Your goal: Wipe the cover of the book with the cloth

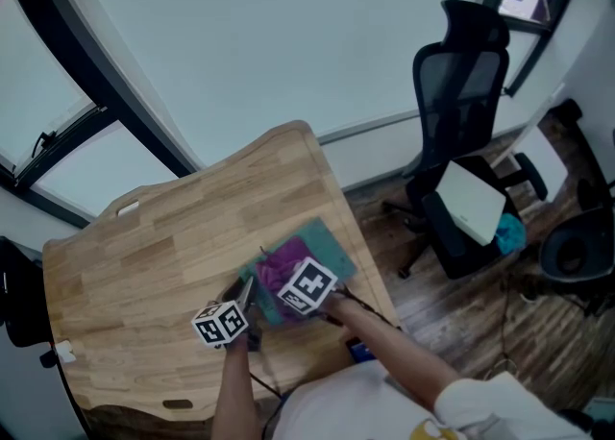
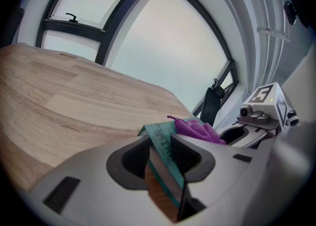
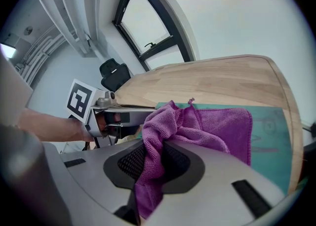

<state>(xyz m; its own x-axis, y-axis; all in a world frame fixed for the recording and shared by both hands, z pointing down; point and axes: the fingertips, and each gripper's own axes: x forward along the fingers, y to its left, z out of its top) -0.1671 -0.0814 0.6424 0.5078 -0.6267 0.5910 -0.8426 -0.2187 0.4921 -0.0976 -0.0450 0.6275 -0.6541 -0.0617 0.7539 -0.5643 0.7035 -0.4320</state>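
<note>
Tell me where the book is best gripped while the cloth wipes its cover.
Grip the book by its edge nearest the person, away from the cloth, coming in low over the table with one jaw on each face. The book is broad and thin, so only an edge fits between jaws, and this one leaves the cover free. The left hand-held gripper is shut there.

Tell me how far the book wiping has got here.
Done: left gripper is shut on an edge of the thin teal-covered book, right gripper on the purple microfibre cloth. In hand: the cloth lies on the cover. Left: the wiping strokes; how much is already wiped cannot be told.
</note>
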